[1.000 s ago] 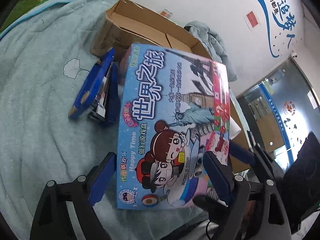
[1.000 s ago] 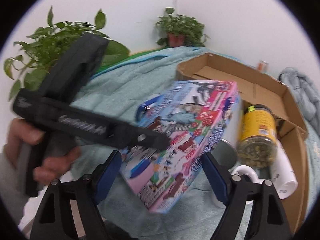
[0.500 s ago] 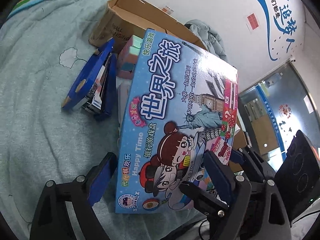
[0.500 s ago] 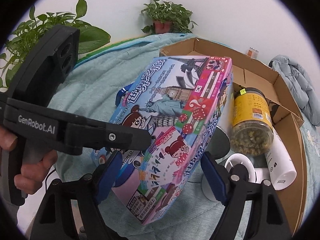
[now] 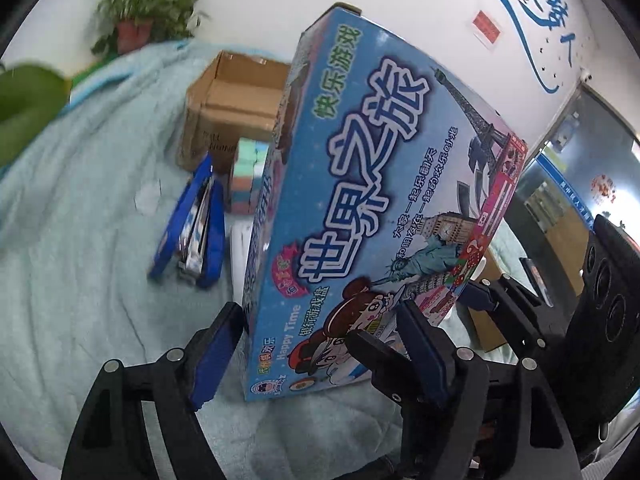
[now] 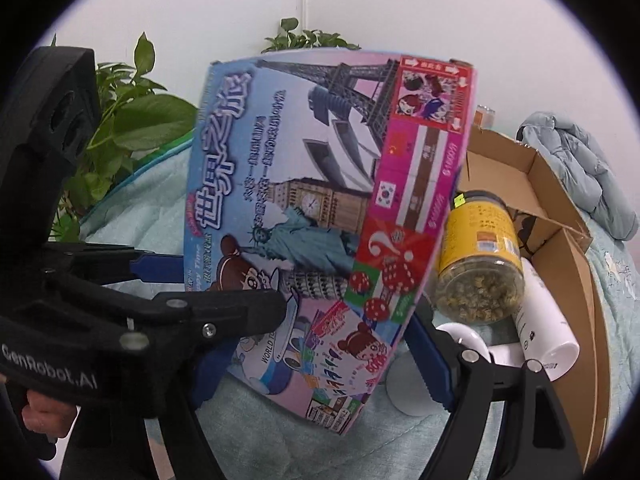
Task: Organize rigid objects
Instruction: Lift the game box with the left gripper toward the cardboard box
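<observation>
The left gripper (image 5: 316, 344) is closing its jaws around the board game box (image 5: 360, 216), which stands tilted between both pairs of fingers. The right gripper (image 6: 320, 344) clamps the box's lower end above the teal blanket (image 5: 80, 220).

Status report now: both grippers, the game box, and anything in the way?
Left gripper closing on game box. Right gripper astride its other end. Box tilted up. Jar and cardboard box close behind.

Bright, even light; blurred, warped edges.
</observation>
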`<action>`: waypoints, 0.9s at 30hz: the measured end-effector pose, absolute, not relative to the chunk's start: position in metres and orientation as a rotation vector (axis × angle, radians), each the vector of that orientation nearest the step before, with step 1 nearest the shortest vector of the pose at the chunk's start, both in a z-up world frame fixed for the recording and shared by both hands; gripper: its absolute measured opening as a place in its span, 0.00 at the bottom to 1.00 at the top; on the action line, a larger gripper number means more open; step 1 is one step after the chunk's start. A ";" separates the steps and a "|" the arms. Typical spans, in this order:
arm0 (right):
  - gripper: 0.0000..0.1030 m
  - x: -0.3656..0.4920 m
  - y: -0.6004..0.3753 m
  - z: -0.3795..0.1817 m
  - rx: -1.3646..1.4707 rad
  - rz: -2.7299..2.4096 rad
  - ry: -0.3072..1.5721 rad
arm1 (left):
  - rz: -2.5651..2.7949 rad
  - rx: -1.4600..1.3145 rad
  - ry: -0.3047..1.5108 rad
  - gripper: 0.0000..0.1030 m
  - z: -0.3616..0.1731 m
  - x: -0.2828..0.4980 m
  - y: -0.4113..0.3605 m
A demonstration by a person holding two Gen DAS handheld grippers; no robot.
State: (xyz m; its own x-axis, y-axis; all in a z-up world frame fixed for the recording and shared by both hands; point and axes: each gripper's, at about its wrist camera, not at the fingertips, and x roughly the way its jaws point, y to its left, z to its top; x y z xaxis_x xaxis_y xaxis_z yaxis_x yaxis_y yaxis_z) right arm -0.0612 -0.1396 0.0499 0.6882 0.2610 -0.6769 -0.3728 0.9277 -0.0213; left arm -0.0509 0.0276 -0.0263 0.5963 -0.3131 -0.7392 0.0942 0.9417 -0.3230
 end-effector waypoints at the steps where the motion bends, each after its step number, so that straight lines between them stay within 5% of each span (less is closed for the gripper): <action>1: 0.78 -0.062 -0.141 0.053 -0.161 0.356 0.715 | -0.235 -0.252 0.891 0.74 -0.021 -0.052 0.023; 27: 0.78 0.059 -0.164 0.133 -0.107 0.348 0.579 | -0.233 -0.133 0.675 0.73 0.123 0.025 -0.013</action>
State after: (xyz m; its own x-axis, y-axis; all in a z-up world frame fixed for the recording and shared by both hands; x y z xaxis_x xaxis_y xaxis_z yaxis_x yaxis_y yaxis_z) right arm 0.0586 -0.1643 0.1327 0.7807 0.2916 -0.5527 -0.3509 0.9364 -0.0016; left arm 0.0253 -0.0130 0.1227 0.7562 -0.2561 -0.6022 0.1701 0.9655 -0.1970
